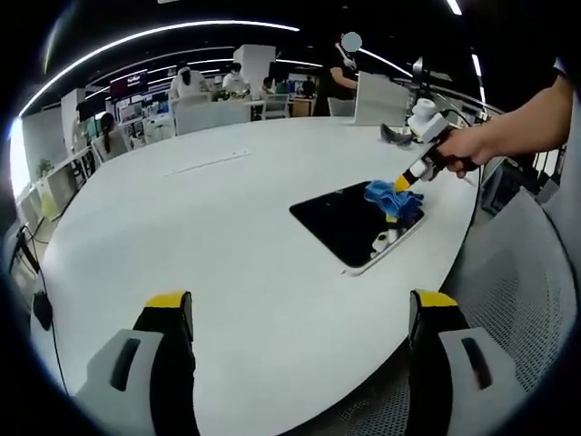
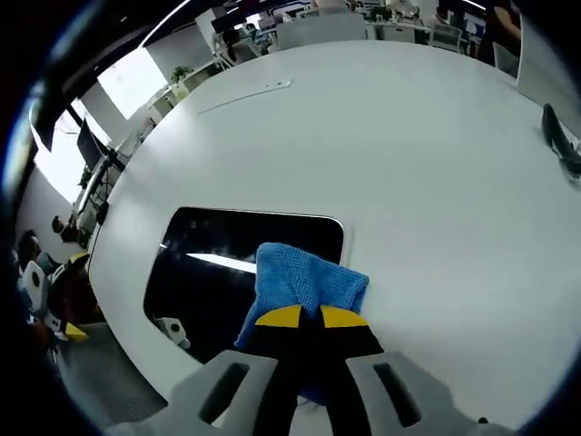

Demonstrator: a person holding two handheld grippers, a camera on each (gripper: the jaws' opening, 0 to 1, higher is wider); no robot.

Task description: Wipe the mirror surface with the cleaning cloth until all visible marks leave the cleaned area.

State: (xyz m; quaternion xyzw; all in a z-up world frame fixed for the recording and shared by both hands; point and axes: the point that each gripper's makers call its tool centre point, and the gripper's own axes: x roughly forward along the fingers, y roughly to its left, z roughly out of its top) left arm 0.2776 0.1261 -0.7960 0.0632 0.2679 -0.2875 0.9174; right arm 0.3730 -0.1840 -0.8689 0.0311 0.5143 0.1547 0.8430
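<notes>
On the large white oval table point(image 1: 227, 227), a dark rectangular mirror point(image 1: 340, 222) with rounded corners and a pale frame lies flat near the table's edge. At the far end of the mirror in the left gripper view, the right gripper point(image 1: 406, 182) presses a blue cleaning cloth point(image 1: 388, 202) onto the glass; a hand point(image 1: 467, 145) grips its handle and a bare forearm reaches in from the right. From the right gripper view, the right gripper point(image 2: 302, 317) has its two yellow-tipped jaws clenched together on the cloth point(image 2: 304, 282), which bunches up in front of them and lies partly on the mirror point(image 2: 227, 263) and partly over its frame. A bright streak of ceiling light reflects in the glass.

The left gripper point(image 1: 300, 313) hangs above the near part of the table, well apart from the mirror, its yellow-tipped jaws spread wide with nothing between them.

A small dark object point(image 2: 558, 136) lies on the table well away from the mirror. Beyond the table stand office desks, monitors and chairs, with several people seated or standing among them.
</notes>
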